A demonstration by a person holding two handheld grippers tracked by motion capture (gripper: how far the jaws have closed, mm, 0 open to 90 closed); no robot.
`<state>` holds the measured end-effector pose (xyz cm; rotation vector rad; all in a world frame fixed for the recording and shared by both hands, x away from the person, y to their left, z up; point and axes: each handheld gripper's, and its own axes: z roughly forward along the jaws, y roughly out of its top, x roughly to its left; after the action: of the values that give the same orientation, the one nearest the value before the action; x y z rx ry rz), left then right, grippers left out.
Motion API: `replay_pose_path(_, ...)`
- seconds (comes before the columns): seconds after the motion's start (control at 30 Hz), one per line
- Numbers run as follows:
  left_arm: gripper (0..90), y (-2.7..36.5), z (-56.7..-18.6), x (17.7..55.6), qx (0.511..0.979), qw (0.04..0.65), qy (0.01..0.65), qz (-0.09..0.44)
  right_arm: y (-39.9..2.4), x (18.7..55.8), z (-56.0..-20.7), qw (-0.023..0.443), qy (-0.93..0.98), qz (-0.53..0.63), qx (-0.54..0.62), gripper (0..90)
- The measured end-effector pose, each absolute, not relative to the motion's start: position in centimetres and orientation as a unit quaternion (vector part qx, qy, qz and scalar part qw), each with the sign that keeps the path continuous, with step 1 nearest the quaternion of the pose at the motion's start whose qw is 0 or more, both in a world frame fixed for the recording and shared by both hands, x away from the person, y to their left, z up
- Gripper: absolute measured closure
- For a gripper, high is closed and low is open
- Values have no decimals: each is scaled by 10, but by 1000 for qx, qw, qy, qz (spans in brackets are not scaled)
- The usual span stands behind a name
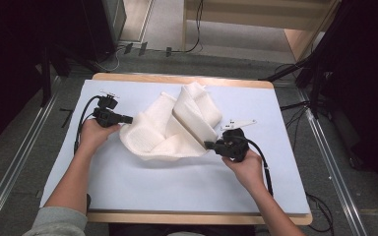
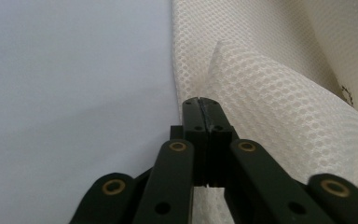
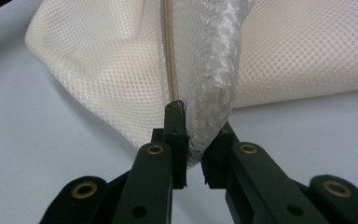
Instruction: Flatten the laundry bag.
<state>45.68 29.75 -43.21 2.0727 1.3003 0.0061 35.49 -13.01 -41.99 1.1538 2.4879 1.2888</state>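
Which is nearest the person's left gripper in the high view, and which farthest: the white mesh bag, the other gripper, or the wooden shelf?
1. White mesh bag: right at the left gripper, mid-table.
2. Right gripper: across the bag, at its other edge.
3. Wooden shelf: beyond the table, top right.

A pale blue-grey sheet [image 1: 177, 187] covers a light wooden table [image 1: 182, 77], whose bare edge shows on the far side of the tongs. Grey carpeted floor [image 1: 236, 61] lies beyond it, with black cables [image 1: 192, 34] trailing across. Farther off stands pale wooden furniture [image 1: 295, 24]. Metal rails [image 1: 334, 162] run along the floor at both sides. The outer corners are dark.
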Motion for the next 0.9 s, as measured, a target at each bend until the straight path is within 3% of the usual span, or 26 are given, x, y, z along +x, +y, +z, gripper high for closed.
replay_pose_path(0.9,900,327,-422,395,766,376,521,-6,-197,335,-412,85,792,420,435,843)
